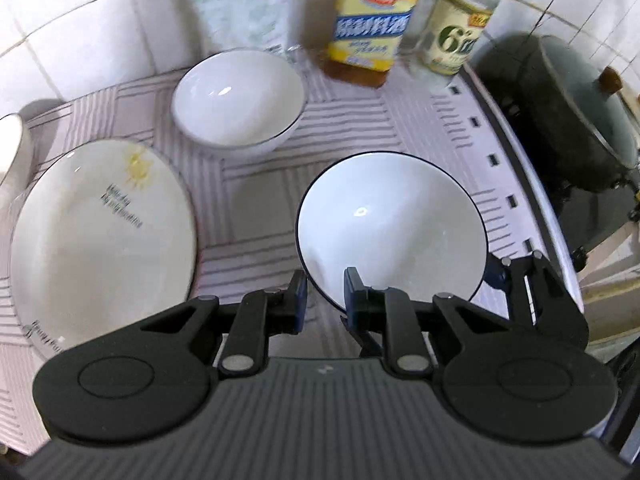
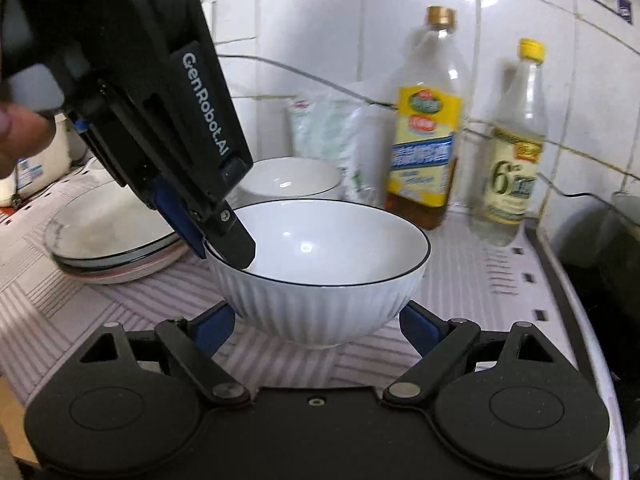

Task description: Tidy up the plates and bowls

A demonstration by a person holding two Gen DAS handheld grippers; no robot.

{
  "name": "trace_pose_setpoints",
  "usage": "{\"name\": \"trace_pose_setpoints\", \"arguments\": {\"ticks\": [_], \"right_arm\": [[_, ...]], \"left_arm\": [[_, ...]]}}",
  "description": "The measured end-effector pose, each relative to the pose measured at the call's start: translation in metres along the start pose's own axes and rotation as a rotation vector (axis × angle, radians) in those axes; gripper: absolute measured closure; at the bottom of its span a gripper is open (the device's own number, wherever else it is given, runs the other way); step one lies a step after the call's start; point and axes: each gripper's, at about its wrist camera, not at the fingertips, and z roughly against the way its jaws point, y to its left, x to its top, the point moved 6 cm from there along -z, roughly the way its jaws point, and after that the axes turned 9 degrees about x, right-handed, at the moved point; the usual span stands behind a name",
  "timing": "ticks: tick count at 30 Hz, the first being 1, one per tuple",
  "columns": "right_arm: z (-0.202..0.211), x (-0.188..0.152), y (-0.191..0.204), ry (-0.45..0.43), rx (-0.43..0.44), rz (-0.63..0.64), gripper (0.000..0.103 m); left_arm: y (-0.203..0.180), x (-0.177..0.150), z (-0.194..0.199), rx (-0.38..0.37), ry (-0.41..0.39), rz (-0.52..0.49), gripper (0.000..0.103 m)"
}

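Observation:
A white ribbed bowl with a black rim hangs just over the striped mat. My left gripper is shut on the bowl's near-left rim, one finger inside and one outside. My right gripper stands wide, its blue pads against both sides of the bowl's lower wall; one of its fingers shows by the bowl's right side. A second white bowl sits behind. Stacked plates lie to the left.
Two bottles and a white bag stand along the tiled wall. A dark lidded pot sits on the stove past the mat's right edge. A person's finger shows at the far left.

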Motion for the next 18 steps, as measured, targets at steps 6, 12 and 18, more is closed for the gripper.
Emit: {"name": "trace_pose_setpoints", "arguments": {"ticks": [6,12,18], "right_arm": [[-0.01,-0.005,0.019,0.018,0.056,0.074,0.011],[-0.018,-0.01,0.033,0.05,0.072,0.151,0.011],[-0.024,-0.019,0.033,0.091,0.084,0.152,0.011]], "left_arm": [[0.018,-0.021,-0.002,0.024,0.017,0.046,0.086],[0.029,-0.035,-0.013,0.033,0.028,0.075,0.086],[0.026,-0.044,-0.023,0.032,0.034,0.065,0.086]]}}
